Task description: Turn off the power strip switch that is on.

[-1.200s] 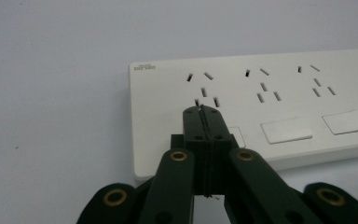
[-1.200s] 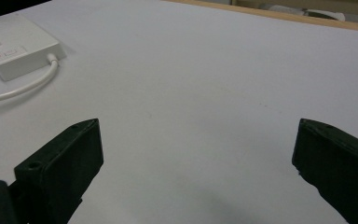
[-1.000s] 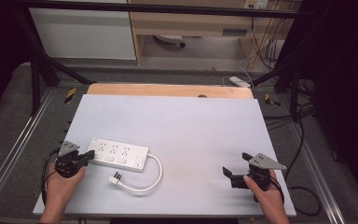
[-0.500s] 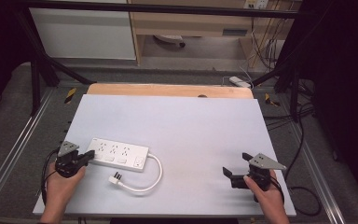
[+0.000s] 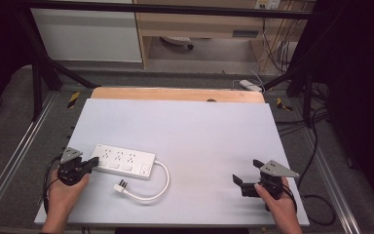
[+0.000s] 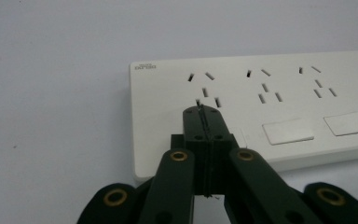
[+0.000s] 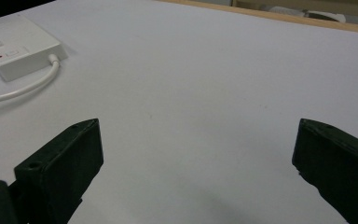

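Left claw (image 6: 204, 112): clenched, empty, tips over the power strip (image 6: 261, 107)
Right claw (image 7: 193, 163): released, above bare tabletop (image 7: 205, 70)

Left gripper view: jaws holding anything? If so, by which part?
Nothing held. The left gripper has its jaws shut on each other, tips at the near end of the power strip, over its top face.

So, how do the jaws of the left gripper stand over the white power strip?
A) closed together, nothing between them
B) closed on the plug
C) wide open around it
A: in the left gripper view, the left gripper has its jaws pressed together, tips over the power strip.
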`<action>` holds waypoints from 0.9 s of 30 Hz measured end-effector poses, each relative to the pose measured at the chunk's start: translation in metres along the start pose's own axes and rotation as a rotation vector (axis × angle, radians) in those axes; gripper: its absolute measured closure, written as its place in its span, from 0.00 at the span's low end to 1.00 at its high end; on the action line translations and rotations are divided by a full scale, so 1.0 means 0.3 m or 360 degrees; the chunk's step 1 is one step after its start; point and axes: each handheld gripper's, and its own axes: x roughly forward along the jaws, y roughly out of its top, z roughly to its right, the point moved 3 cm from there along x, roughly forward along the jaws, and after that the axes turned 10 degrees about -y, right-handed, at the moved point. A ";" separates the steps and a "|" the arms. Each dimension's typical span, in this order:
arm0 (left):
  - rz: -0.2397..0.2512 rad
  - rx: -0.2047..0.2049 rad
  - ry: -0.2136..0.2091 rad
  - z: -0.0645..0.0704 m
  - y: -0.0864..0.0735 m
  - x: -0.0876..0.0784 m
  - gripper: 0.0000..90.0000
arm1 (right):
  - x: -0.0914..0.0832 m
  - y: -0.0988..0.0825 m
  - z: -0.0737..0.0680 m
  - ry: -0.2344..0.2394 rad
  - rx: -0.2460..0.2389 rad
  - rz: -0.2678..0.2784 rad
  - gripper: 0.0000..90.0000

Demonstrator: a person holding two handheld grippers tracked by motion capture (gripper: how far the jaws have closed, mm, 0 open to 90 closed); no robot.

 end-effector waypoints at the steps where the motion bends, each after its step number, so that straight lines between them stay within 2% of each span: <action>1: -0.0001 0.0000 0.0000 0.000 0.000 0.000 1.00 | 0.000 0.000 0.000 -0.0001 0.0000 0.0000 0.03; 3: -0.0024 0.0000 0.0005 -0.001 -0.001 0.001 1.00 | 0.000 0.000 0.000 0.0000 0.0001 0.0001 0.03; 27: -0.0003 0.0003 0.0006 -0.001 -0.003 0.003 1.00 | -0.003 0.000 0.006 -0.0008 0.0015 0.0008 0.03</action>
